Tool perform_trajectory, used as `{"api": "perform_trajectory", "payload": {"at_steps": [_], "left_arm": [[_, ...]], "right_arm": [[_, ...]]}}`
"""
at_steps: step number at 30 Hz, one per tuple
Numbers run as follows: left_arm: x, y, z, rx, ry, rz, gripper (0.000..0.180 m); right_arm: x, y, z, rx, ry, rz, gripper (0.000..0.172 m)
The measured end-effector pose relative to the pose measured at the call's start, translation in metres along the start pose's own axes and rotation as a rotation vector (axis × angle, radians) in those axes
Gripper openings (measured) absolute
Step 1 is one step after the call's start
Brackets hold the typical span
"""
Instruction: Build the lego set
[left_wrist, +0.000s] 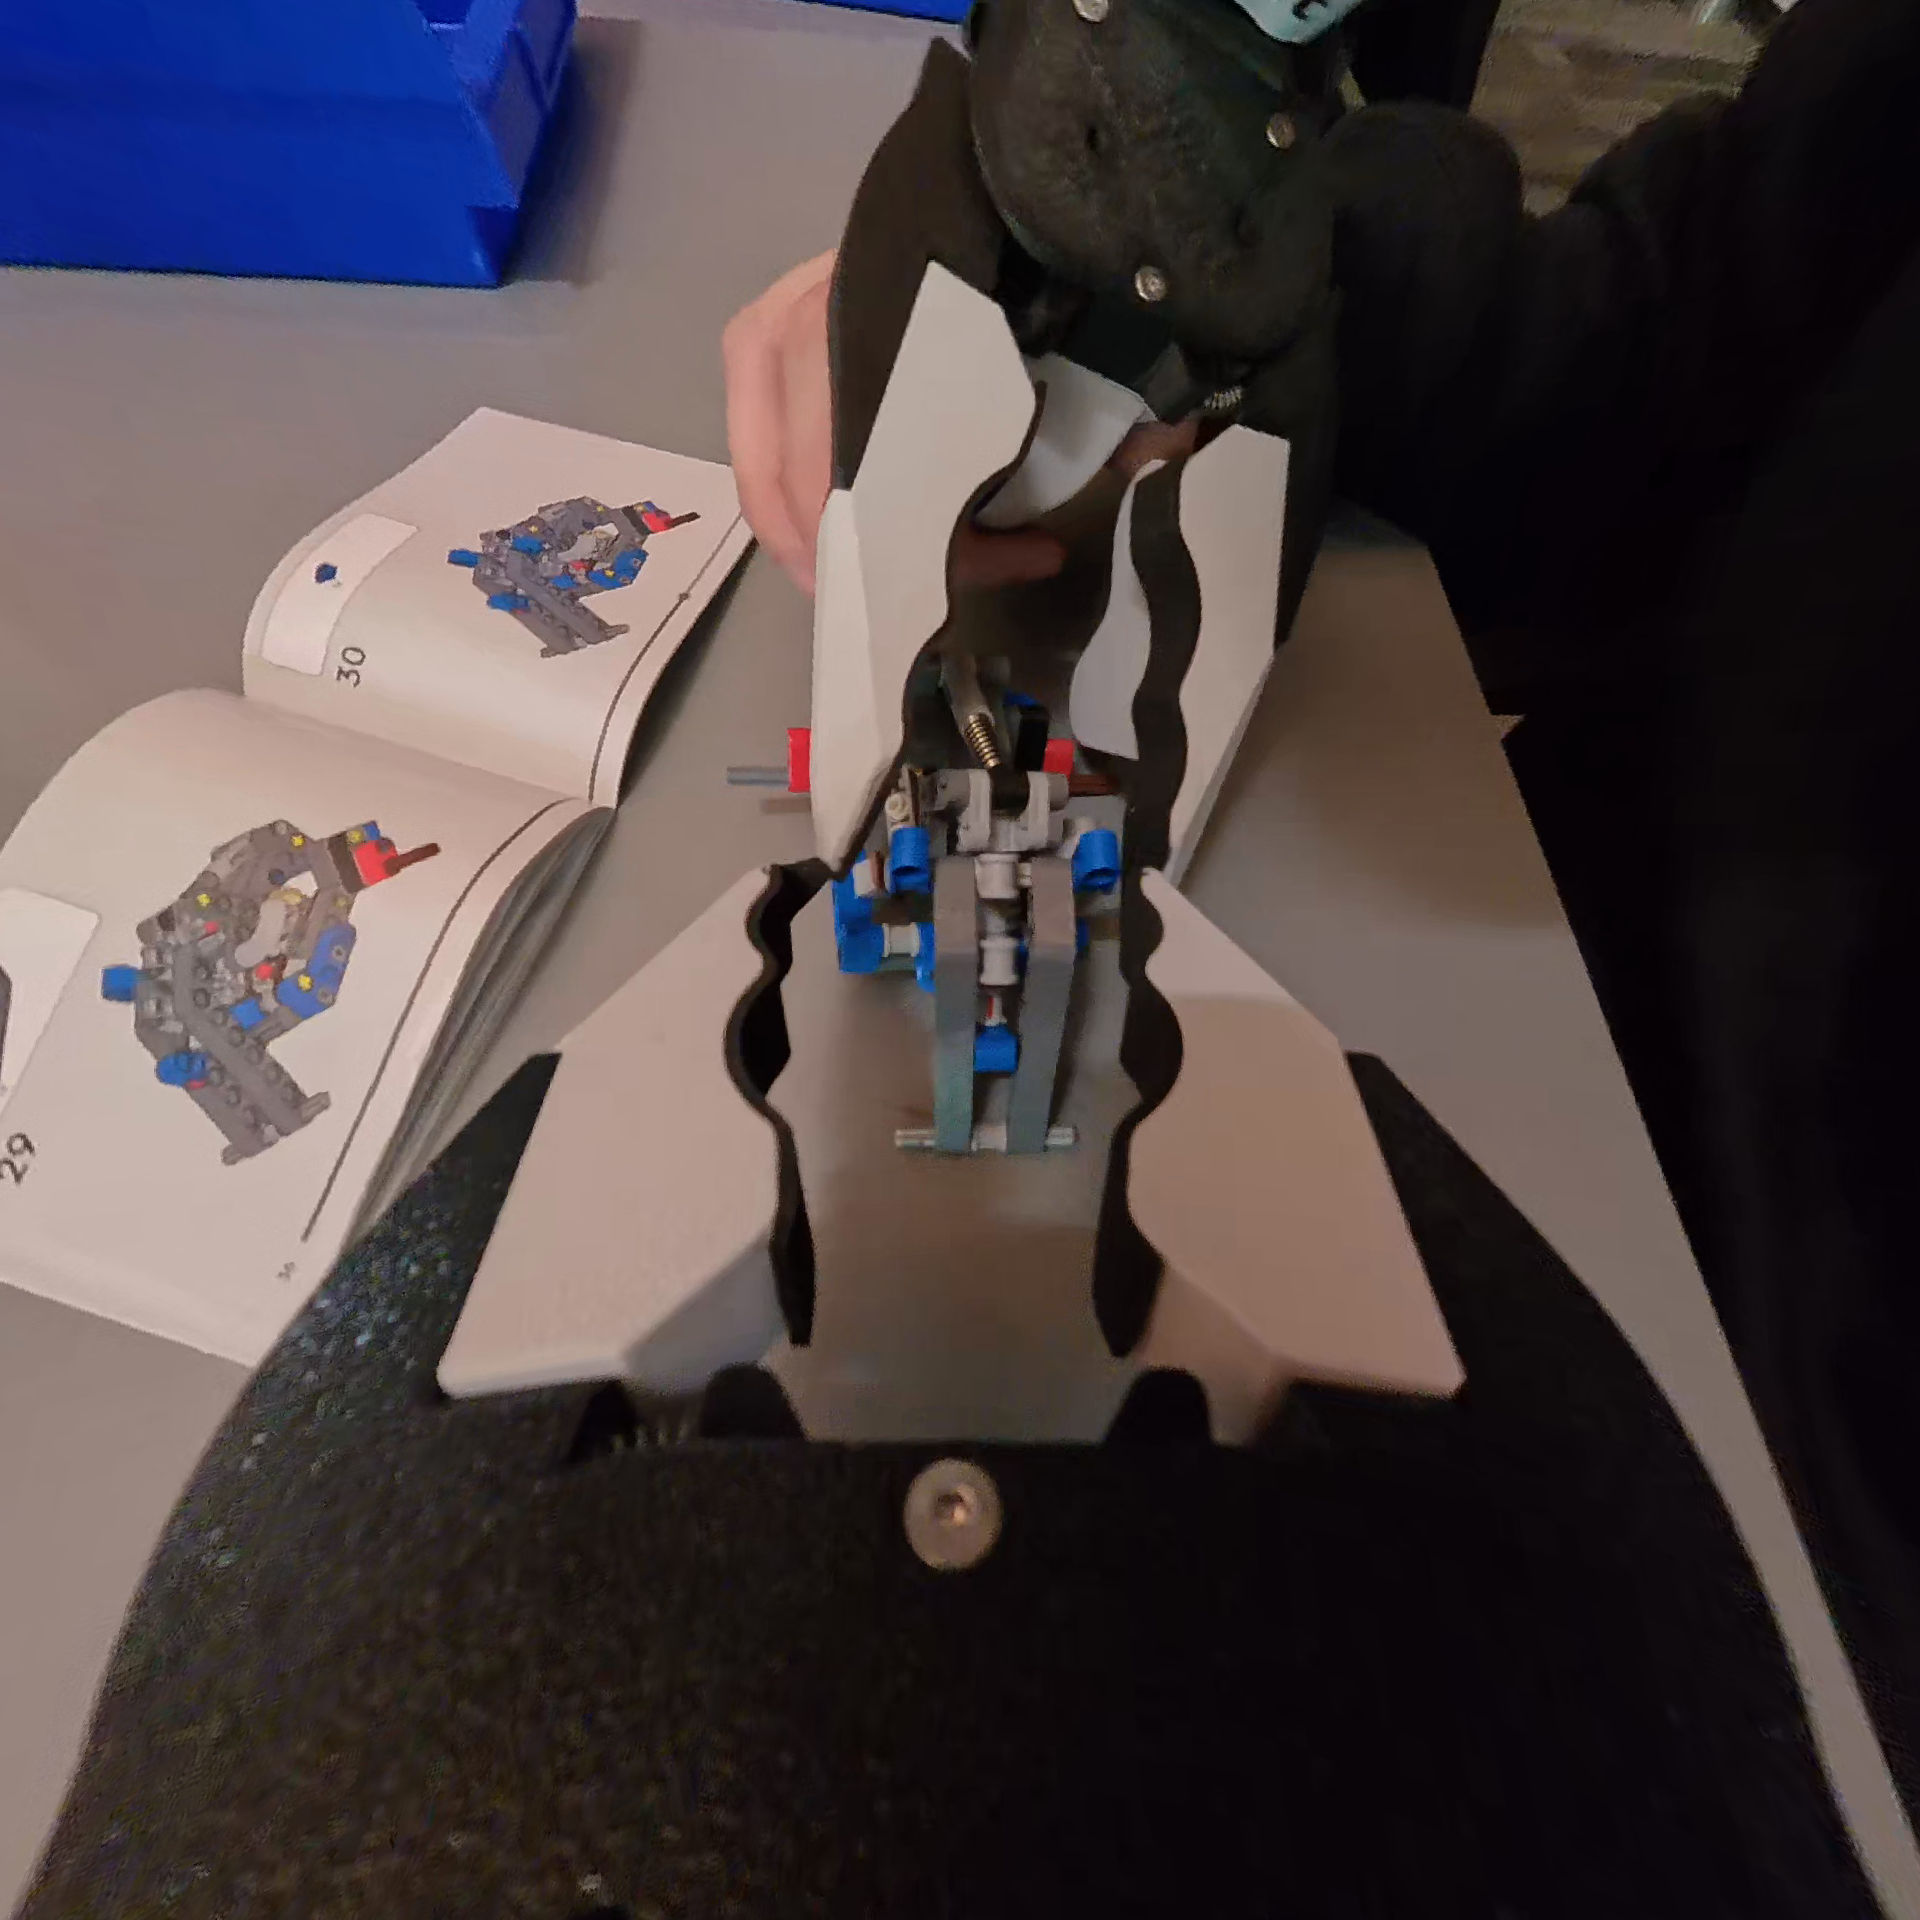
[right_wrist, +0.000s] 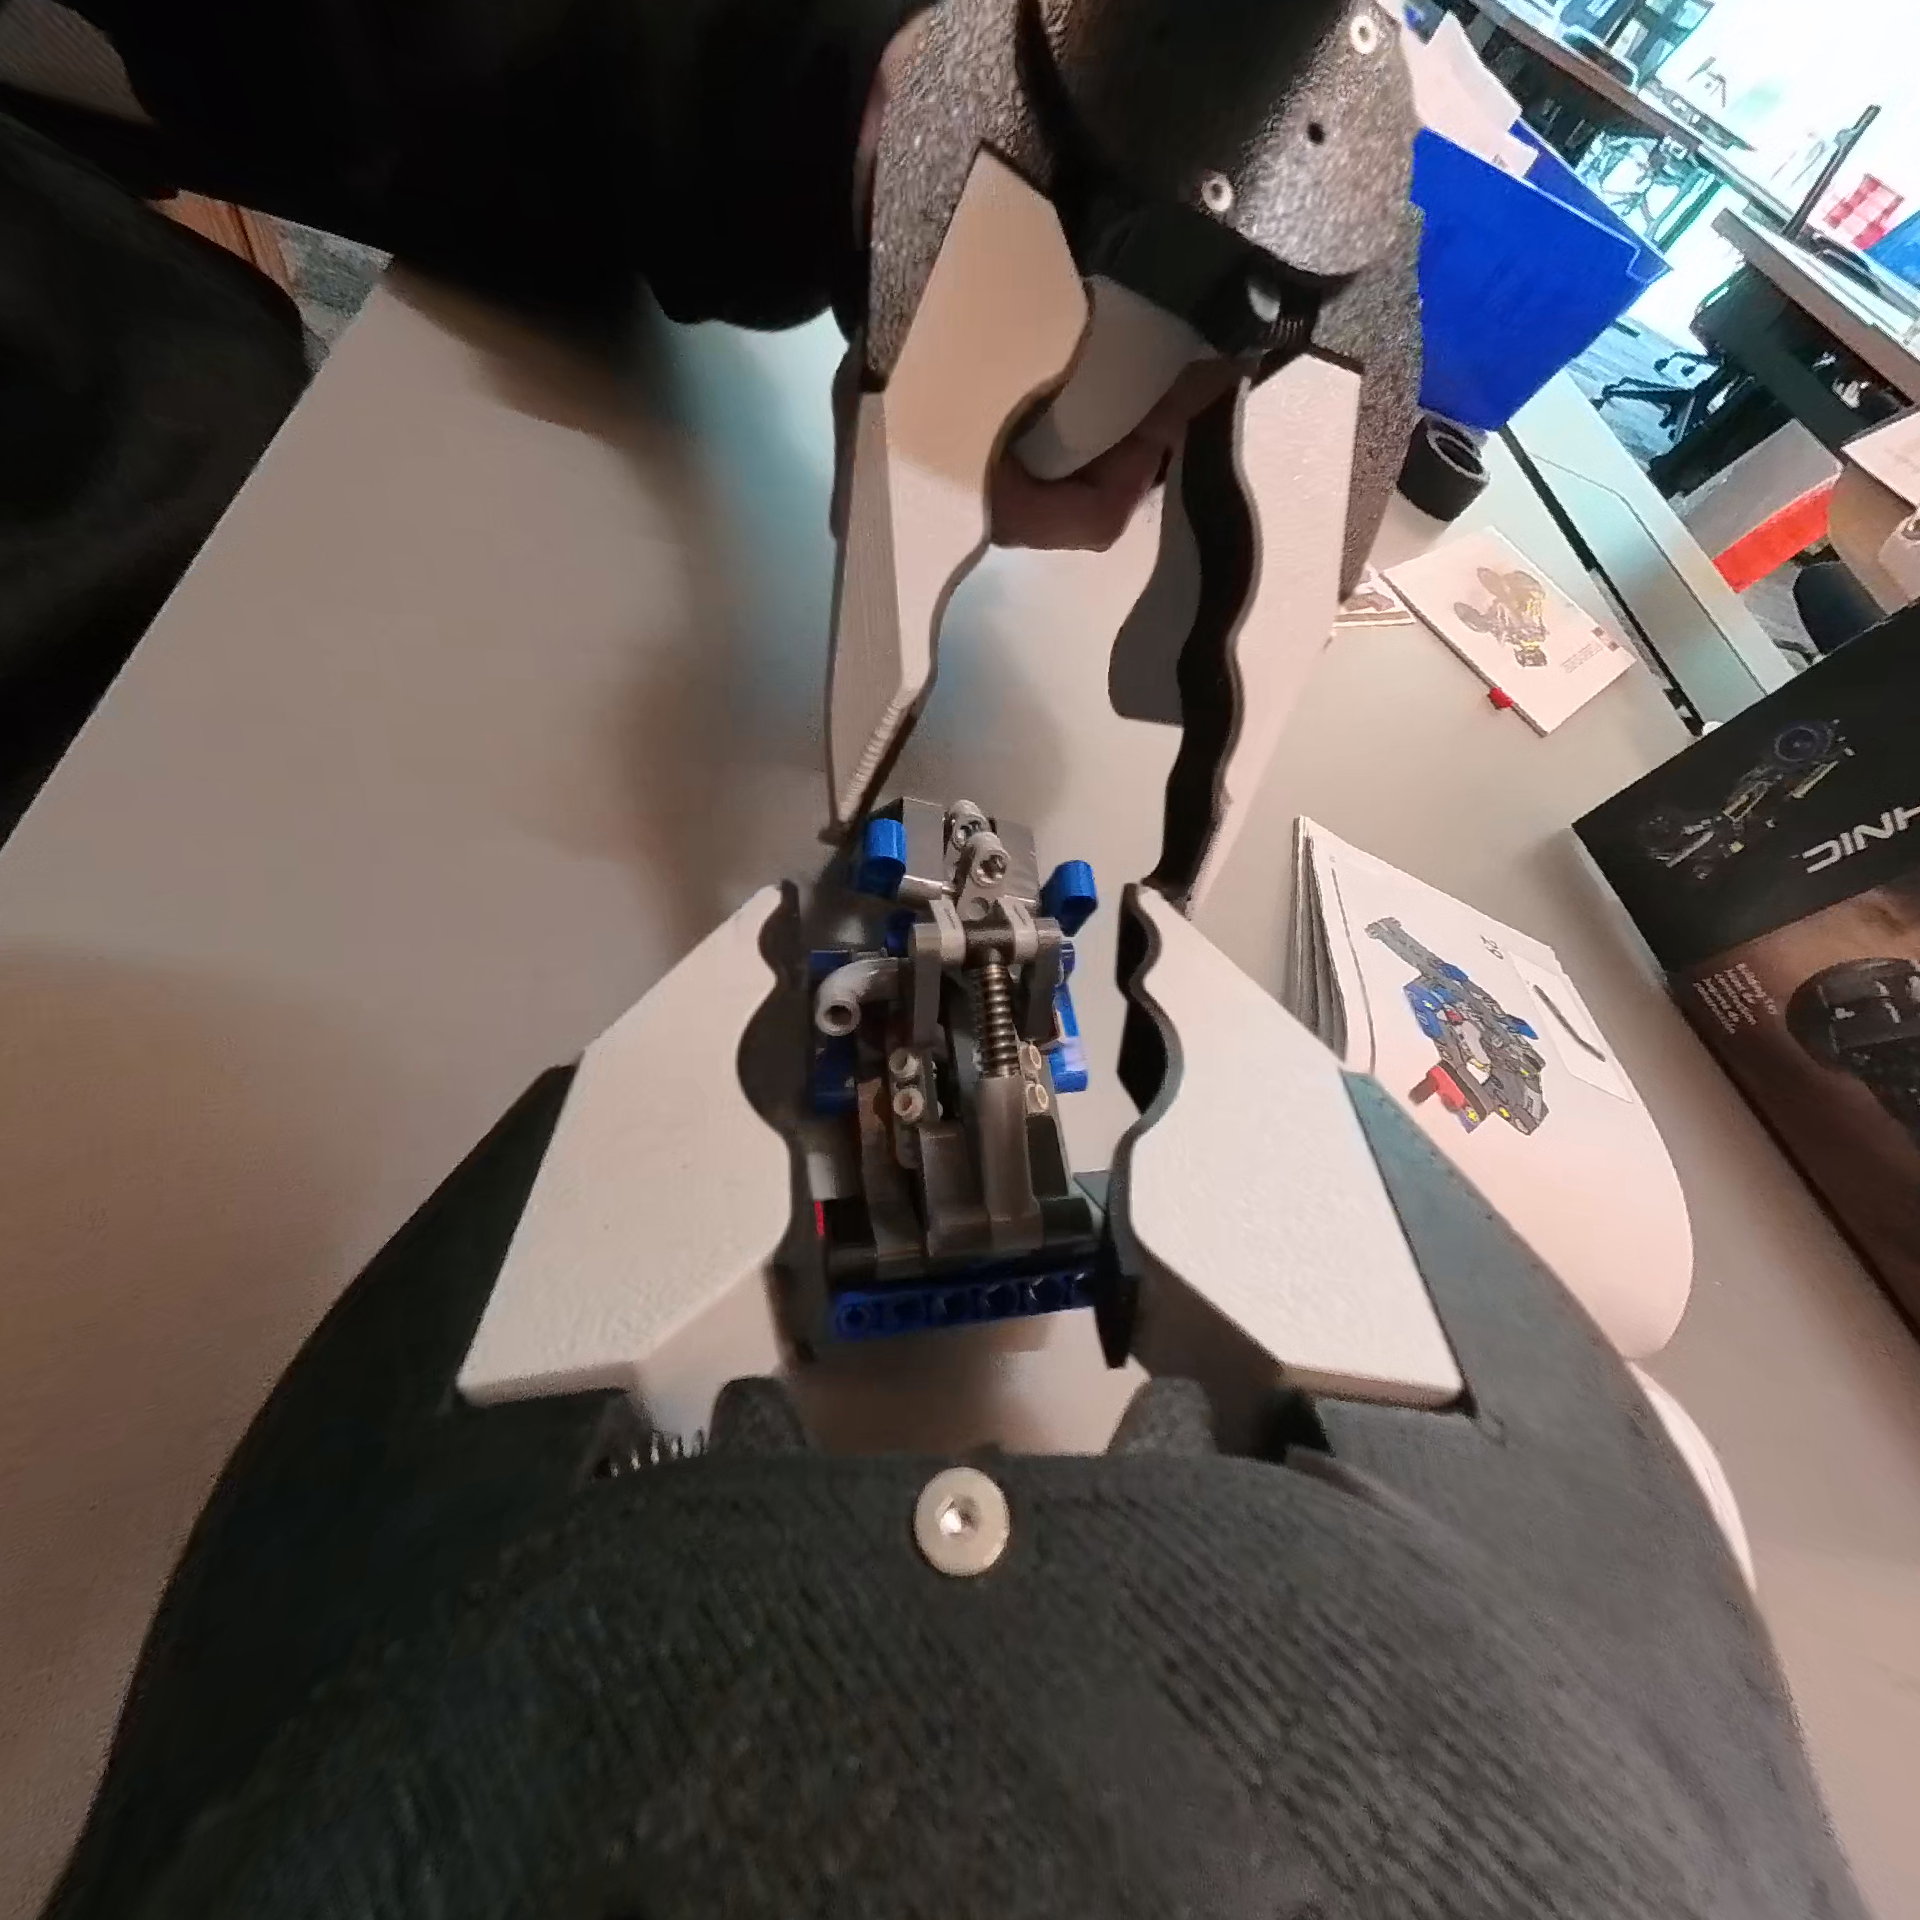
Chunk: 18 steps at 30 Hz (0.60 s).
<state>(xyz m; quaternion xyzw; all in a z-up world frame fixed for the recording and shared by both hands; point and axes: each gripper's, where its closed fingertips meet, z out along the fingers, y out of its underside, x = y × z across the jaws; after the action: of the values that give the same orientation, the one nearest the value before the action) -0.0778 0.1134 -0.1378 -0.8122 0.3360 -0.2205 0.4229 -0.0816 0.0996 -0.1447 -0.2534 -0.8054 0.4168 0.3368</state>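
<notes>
brick model (left_wrist: 977, 935) of grey beams, blue pins and a coiled spring stands on the grey counter (left_wrist: 1351, 914) between both tongs, left (left_wrist: 956, 883) and right (right_wrist: 951, 899), each spread wide with gaps at its pads, gripping nothing. looks light, rigid, snap-fit and easily popped apart; its grey side beams seem the safest hold. beyond lie an open instruction booklet (left_wrist: 312, 883) and blue bin (left_wrist: 260, 135); the model's underside is hidden.

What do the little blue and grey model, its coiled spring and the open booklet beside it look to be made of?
The model looks like moulded plastic: smooth, evenly coloured pieces with pin holes. Its spring seems metal, dull grey-brown with glinting coils, though that is less sure. The booklet is paper: thin white printed pages that curve at the fold.
</notes>
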Motion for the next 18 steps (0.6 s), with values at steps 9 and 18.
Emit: {"api": "perform_trajectory", "payload": {"at_steps": [9,18], "left_arm": [[0.006,0.005,0.008,-0.030,-0.132,0.085,0.057],[0.004,0.007,0.019,-0.038,-0.170,0.058,0.045]], "right_arm": [[0.011,-0.017,-0.013,0.122,0.041,0.067,0.087],[0.009,-0.010,-0.008,0.070,0.008,0.138,0.080]]}}
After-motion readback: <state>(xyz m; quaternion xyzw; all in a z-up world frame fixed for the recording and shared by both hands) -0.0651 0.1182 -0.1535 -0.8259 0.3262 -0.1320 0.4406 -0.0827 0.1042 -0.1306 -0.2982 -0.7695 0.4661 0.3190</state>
